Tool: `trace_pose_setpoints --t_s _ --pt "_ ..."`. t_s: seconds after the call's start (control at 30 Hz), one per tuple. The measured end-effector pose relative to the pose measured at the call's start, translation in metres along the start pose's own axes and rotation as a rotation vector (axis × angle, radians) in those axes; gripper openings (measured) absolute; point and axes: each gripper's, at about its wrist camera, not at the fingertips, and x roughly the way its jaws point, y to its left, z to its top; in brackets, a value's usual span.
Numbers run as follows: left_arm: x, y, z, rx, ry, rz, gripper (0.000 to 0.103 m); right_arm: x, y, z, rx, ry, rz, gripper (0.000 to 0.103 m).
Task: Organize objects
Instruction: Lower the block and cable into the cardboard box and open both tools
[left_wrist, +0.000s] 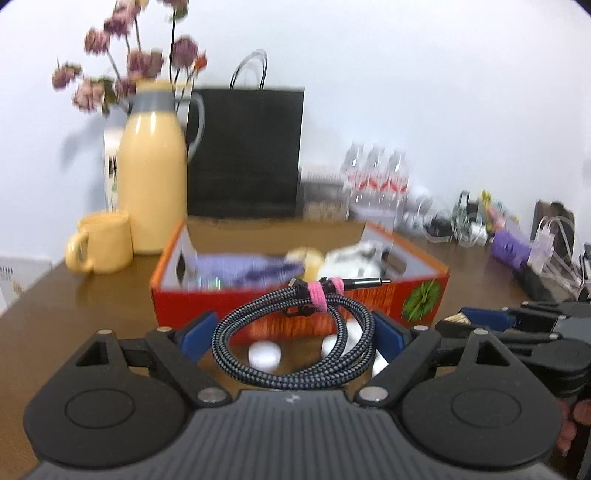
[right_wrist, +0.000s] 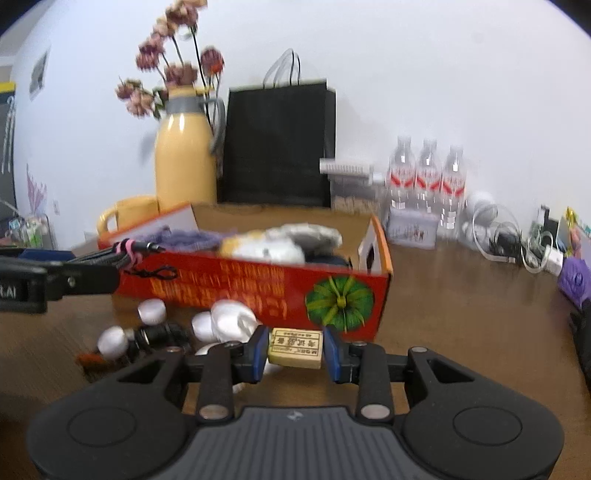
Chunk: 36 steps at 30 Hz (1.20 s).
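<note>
The left gripper (left_wrist: 295, 332) stood with its fingers clamped on a coiled cable (left_wrist: 295, 332), while the right gripper (right_wrist: 295, 352) pinched a small block (right_wrist: 295, 347).

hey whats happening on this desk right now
A person with a gripper in each hand is tidying loose items into the red cardboard box on the wooden table. The left gripper holds a coiled braided cable just in front of the box. The right gripper is closed on a small tan eraser, also short of the box. A few small white items are on the table beside it.
</note>
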Motion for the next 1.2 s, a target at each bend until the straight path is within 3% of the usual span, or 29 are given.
trace_pose_setpoints --t_s 0.3,0.6,0.83,1.07,1.17,1.2 --pt "0.020 0.000 0.056 0.012 -0.104 0.001 0.089 0.017 0.013 0.057 -0.031 -0.108 0.044 0.031" --pt "0.079 0.022 0.082 -0.036 -0.101 0.054 0.089 0.079 0.028 0.106 -0.038 -0.117 0.042 0.031" --pt "0.123 0.033 0.085 -0.059 -0.076 0.116 0.089 0.128 0.022 0.111 -0.008 -0.084 0.019 0.031" --pt "0.140 0.033 0.075 -0.031 -0.047 0.119 0.089 0.147 0.010 0.101 0.013 -0.031 0.015 0.031" --pt "0.141 0.035 0.075 -0.041 -0.040 0.130 0.092 0.148 0.010 0.100 0.005 -0.011 0.022 0.031" --pt "0.141 0.036 0.075 -0.047 -0.045 0.135 0.103 0.147 0.010 0.100 0.002 -0.007 0.023 0.033"
